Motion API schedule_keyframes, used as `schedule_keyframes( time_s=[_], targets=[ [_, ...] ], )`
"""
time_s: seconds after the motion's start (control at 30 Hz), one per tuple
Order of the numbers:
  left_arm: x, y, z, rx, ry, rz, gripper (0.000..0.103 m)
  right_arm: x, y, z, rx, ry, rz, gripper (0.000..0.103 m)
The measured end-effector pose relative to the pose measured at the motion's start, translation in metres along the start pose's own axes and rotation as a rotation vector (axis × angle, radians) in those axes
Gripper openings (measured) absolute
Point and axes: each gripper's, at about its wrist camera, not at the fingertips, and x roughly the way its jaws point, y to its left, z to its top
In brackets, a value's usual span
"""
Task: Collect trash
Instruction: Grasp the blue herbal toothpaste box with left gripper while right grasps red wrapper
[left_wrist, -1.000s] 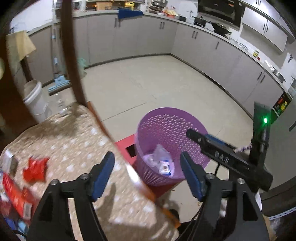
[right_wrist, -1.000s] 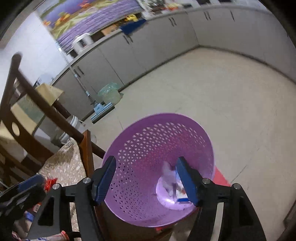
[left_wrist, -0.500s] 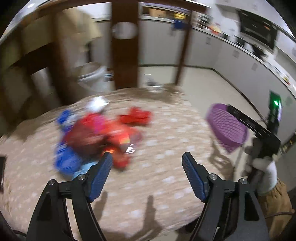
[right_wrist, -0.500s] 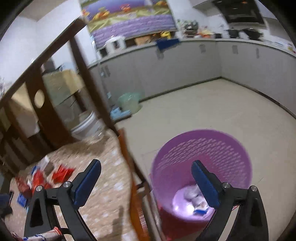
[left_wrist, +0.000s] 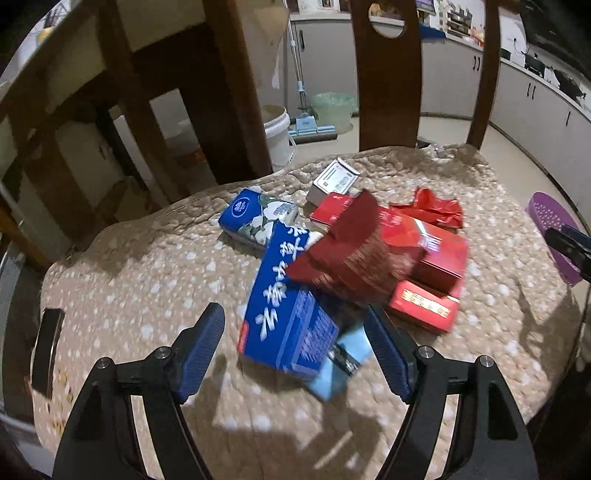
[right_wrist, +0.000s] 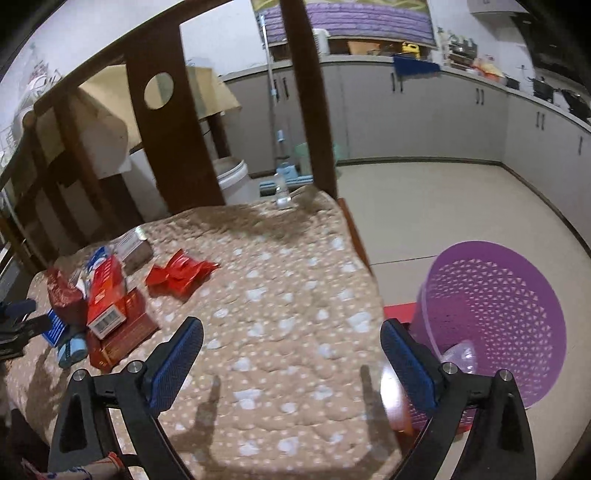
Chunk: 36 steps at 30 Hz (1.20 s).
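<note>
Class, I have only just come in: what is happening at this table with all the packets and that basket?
A person with a gripper in each hand is clearing trash from the padded table into the purple basket on the floor beside it. The left gripper is open, its fingers either side of the blue box at the near end of the pile of packets, not gripping it. The right gripper hangs open and empty over the table edge, its jaws having just opened.
</note>
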Motion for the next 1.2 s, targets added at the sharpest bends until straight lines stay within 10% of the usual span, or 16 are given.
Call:
schedule_keyframes(
  time_s=[0.43, 0.83, 1.13, 1.2],
  targets=[
    [0.009, 0.035, -0.013, -0.298, 0.064, -0.217, 0.054, 0.01, 0.027, -0.008, -0.051, 0.048, 0.067, 0.097],
    [-0.055, 0.055, -0.055, -0.289, -0.037, -0.084, 0.055, 0.016, 0.157, 0.019, -0.216, 0.107, 0.322, 0.09],
    [-0.061, 0.076, -0.071, -0.316, -0.043, -0.078, 0.055, 0.08, 0.22, 0.028, -0.315, 0.161, 0.221, 0.076],
    [-0.06, 0.078, -0.074, -0.318, -0.042, -0.078, 0.055, 0.082, 0.227, 0.027, -0.349, 0.152, 0.192, 0.057]
  ],
)
